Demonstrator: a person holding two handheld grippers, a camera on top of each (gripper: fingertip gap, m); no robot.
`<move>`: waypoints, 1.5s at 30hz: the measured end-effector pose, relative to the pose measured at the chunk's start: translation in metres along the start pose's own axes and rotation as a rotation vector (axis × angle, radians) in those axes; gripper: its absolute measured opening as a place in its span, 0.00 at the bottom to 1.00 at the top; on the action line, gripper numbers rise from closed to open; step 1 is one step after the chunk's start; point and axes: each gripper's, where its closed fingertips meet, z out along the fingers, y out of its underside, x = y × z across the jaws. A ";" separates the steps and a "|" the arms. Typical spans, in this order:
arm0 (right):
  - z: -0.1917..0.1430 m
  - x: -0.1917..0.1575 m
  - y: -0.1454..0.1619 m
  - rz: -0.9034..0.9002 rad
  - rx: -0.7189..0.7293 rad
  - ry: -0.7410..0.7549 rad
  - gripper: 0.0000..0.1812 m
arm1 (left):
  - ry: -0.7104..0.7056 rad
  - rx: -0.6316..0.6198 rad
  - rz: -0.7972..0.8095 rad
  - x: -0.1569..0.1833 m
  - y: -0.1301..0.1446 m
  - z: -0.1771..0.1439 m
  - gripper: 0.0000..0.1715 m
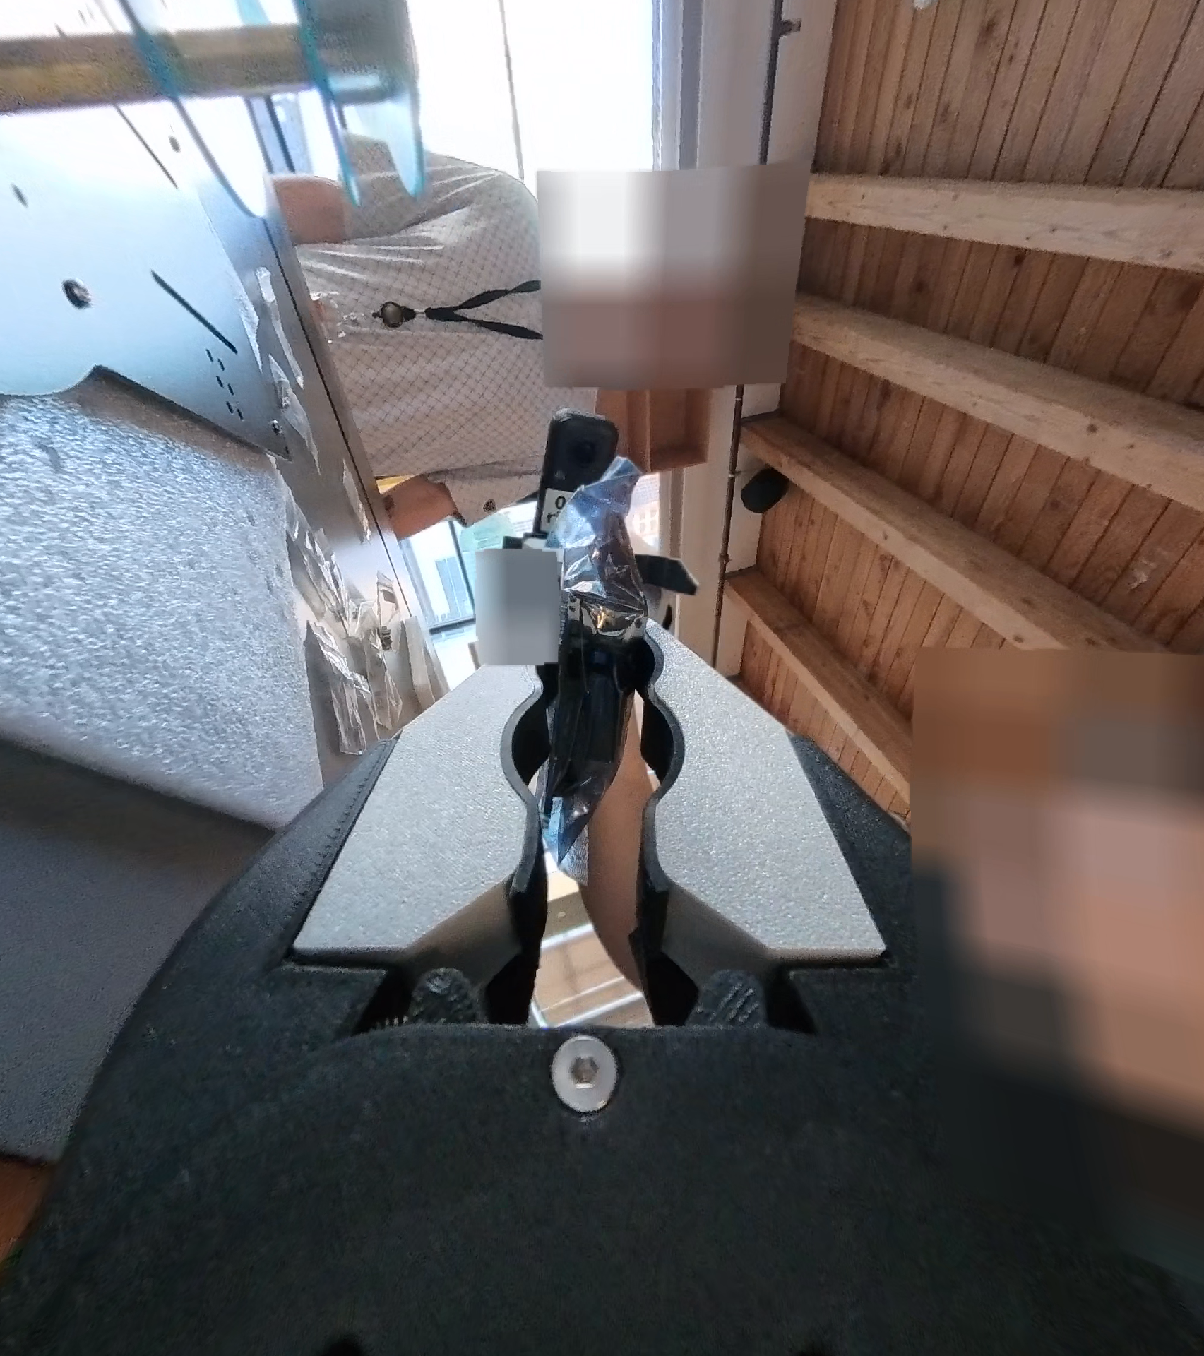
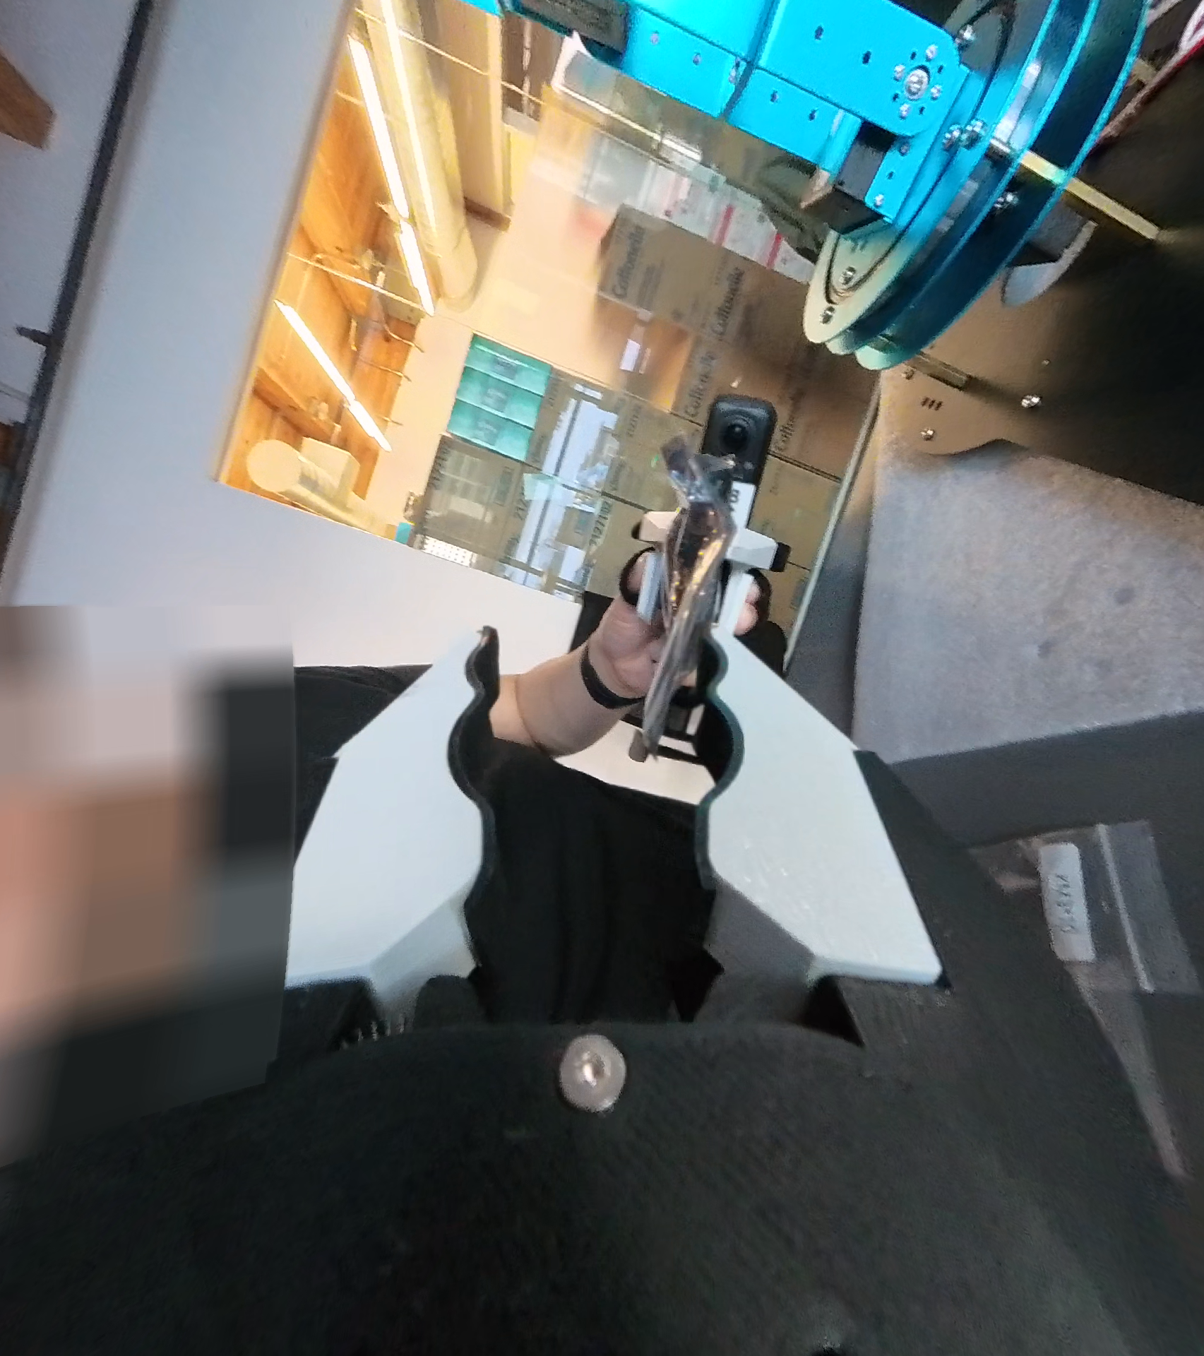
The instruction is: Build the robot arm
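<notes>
Plastic bag [image 1: 595, 646] pinched in my left claw [image 1: 595, 704]; my right claw [image 2: 595, 704] gapes empty; a thin, slippery grip could let it slide out.

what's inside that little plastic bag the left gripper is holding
The left gripper pinches a crinkled clear plastic bag. Something dark shows through it, but glare and folds hide what it is.

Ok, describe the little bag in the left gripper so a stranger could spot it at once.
Start at the left gripper, raised toward the wooden ceiling. Pinched between its pale fingers is a small crumpled plastic bag. Unlike the clear bags on the table, it looks dark and shiny, with dark contents.
</notes>
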 end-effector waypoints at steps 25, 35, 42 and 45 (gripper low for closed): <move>-0.030 0.029 -0.014 0.041 0.034 0.057 0.30 | -0.048 -0.010 -0.002 -0.030 0.005 0.028 0.10; -0.022 0.030 -0.004 0.040 -0.006 0.070 0.30 | -0.056 -0.010 -0.006 -0.033 0.006 0.027 0.10; -0.022 0.042 0.003 0.072 -0.029 0.087 0.27 | -0.059 -0.013 0.006 -0.032 0.008 0.028 0.10; -0.019 0.042 0.004 0.104 -0.024 0.051 0.25 | -0.057 -0.014 0.015 -0.031 0.008 0.029 0.10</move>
